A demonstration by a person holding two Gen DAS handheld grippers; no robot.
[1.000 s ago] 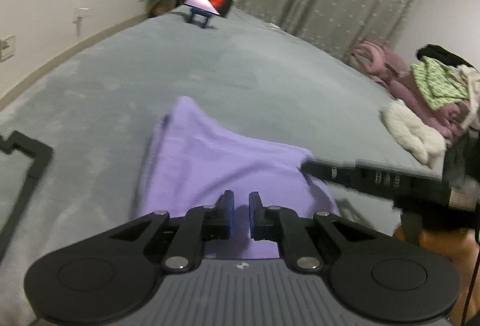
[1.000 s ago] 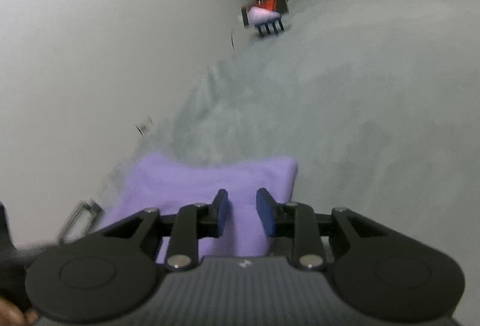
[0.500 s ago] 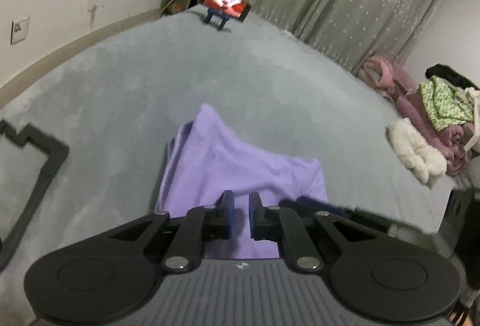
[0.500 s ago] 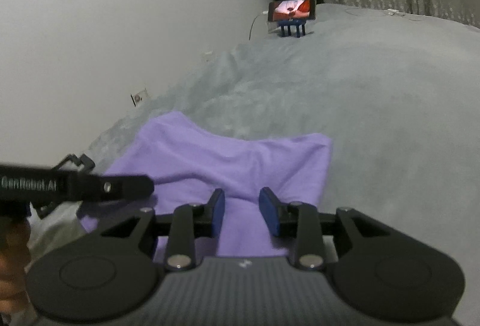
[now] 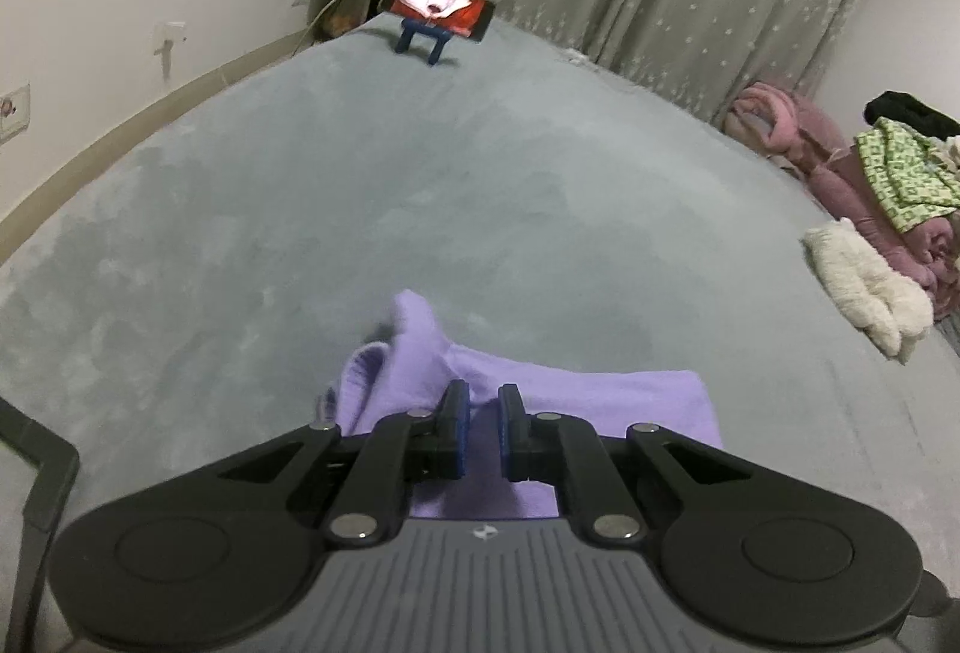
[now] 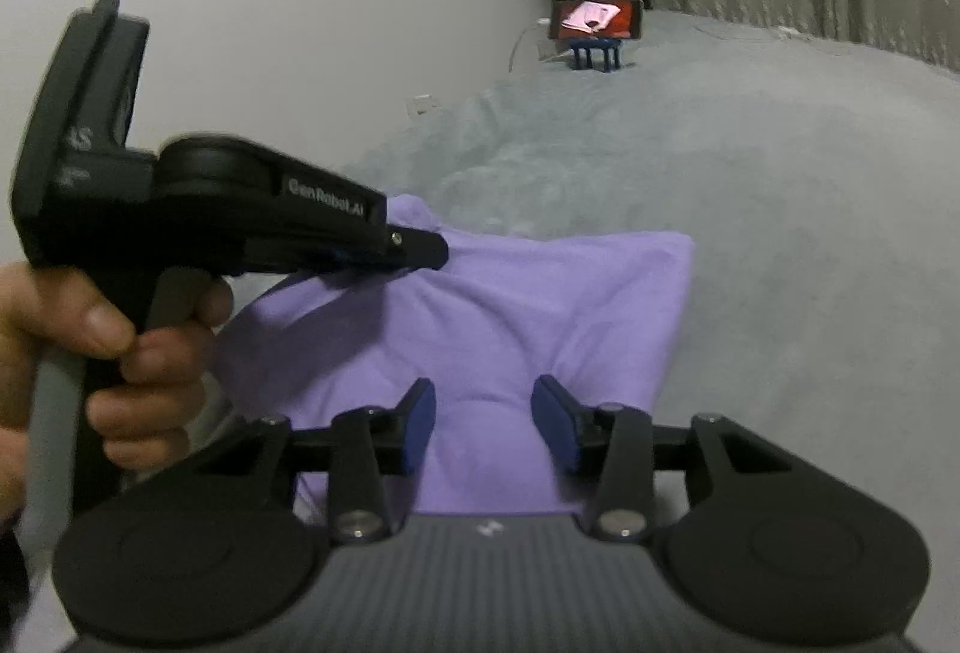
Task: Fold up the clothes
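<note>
A purple garment [image 5: 606,398] lies folded on the grey bed cover [image 5: 420,209]. My left gripper [image 5: 480,416] is shut on a raised corner of it, and the cloth bunches up between the blue pads. In the right wrist view the same left gripper [image 6: 420,251], held by a hand [image 6: 120,353], pinches the garment's [image 6: 540,305] far left corner and lifts it slightly. My right gripper [image 6: 485,413] hovers over the near edge of the garment. Its jaws are opening, and the cloth lies between and below the pads without being pressed.
A phone on a blue stand [image 5: 441,8] stands at the far end of the bed, also seen as the phone [image 6: 597,20] in the right wrist view. A pile of clothes [image 5: 870,209] sits at the right edge. A black frame [image 5: 42,473] lies at the left. Curtains and walls surround the bed.
My right gripper's jaws have spread apart off the cloth. The left gripper, still shut on the garment's corner, has come into the right wrist view at the left.
</note>
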